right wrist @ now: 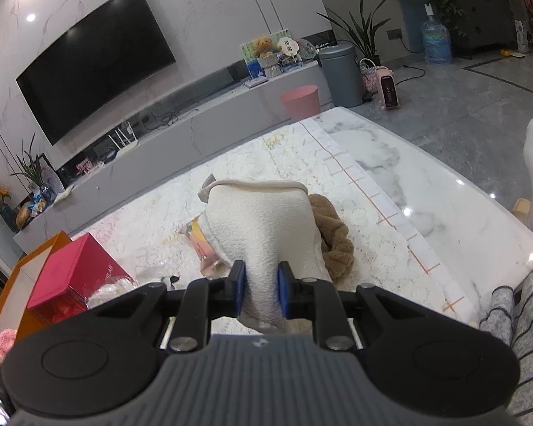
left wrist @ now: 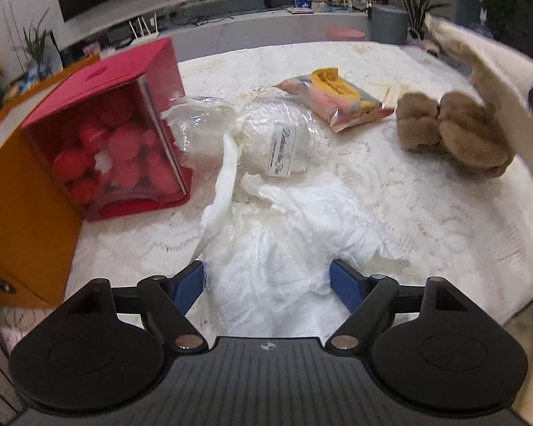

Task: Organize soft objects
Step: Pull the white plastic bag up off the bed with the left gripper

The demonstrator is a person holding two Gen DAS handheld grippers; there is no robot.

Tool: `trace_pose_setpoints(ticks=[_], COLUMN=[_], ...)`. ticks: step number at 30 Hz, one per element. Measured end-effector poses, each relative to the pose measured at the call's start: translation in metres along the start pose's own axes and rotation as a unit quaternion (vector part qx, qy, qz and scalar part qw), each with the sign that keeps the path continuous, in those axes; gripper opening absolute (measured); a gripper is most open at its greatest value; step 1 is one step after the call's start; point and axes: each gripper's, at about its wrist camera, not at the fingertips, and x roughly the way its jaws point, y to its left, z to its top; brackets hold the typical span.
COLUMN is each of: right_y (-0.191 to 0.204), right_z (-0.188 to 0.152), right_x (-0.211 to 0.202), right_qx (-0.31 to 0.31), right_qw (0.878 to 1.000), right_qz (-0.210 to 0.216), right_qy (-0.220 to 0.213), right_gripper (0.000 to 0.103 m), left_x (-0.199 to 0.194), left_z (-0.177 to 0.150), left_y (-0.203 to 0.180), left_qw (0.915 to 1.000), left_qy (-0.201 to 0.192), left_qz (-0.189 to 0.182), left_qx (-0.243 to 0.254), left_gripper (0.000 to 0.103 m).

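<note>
Your left gripper (left wrist: 266, 280) is spread wide over a crumpled white cloth (left wrist: 284, 248) that lies on the desk (left wrist: 426, 213). The cloth sits between the two blue pads, but they do not press on it.

Your right gripper (right wrist: 261, 293) is pinching a cream fleece pouch (right wrist: 263, 223). The pouch is lifted up and sticks out ahead of the gripper, above the desk. In the left view you see the same pouch at the far right, high over the other things.

A brown fluffy toy (left wrist: 451, 131) lies on the desk, under and just behind the pouch. Near it is a flat packet (left wrist: 341, 99) with a yellow and pink front. Beside the packet is a clear plastic bag (left wrist: 252, 135) with something white inside and a small label on it.

On the left side of the desk stands a red box (left wrist: 103, 135) with a see-through front. It is tilted, and it is full of red and pink balls. An orange box (left wrist: 25, 213) is right beside it, at the desk's edge.

A striped sleeve (right wrist: 515, 323) shows at the right edge of the right view.
</note>
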Motion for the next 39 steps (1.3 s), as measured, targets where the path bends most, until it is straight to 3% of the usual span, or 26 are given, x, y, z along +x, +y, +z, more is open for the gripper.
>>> trace_pose_setpoints(ticks=[8,12,14,16,18,20,26,29,33,37,39], right_y=[0.001,0.002,0.002,0.003,0.003,0.003,0.001,0.001,0.001,0.003,0.003], right_z=[-0.001,-0.001,-0.001,-0.001,-0.002,-0.002,-0.002,-0.002,-0.003,-0.004,-0.004], right_x=[0.001,0.001,0.001,0.001,0.002,0.003,0.002,0.001,0.002,0.002,0.003], right_qx=[-0.005,-0.007,-0.010,-0.011,-0.011,-0.012,-0.010,-0.011,-0.013,-0.015,-0.015], right_qw=[1.000,1.000,1.000,1.000,1.000,1.000,1.000,1.000,1.000,1.000,1.000], right_qz=[0.001,0.004,0.008,0.011,0.011,0.010,0.018,0.019,0.021,0.019,0.020], right_qy=[0.005,0.006,0.005,0.006,0.007,0.009,0.008,0.007,0.009,0.011,0.012], right_gripper=[0.018,0.018,0.018,0.018,0.018,0.018,0.018,0.018,0.018,0.018,0.018], left_x=[0.007,0.014,0.013,0.008,0.000,-0.005,-0.028,-0.046,-0.082,-0.113,-0.121], left_z=[-0.003,-0.006,-0.006,-0.006,-0.007,-0.008,-0.002,0.012,0.037,0.061,0.065], left_y=[0.006,0.029,0.031,0.030,0.026,0.021,0.022,0.031,0.044,0.063,0.069], left_qw=[0.9994,0.9956,0.9963,0.9962,0.9947,0.9936,0.9936,0.9884,0.9766,0.9554,0.9515], left_qy=[-0.015,-0.001,-0.006,-0.015,-0.019,-0.015,-0.035,-0.054,-0.101,-0.143,-0.166], left_qz=[0.014,-0.030,-0.044,-0.067,-0.091,-0.104,-0.107,-0.142,-0.190,-0.257,-0.257], left_qx=[-0.028,-0.089,-0.074,-0.053,-0.044,-0.041,-0.001,0.001,-0.005,-0.029,-0.031], left_gripper=[0.103,0.103,0.103,0.085,0.036,0.019,0.010,0.010,0.010,0.011,0.011])
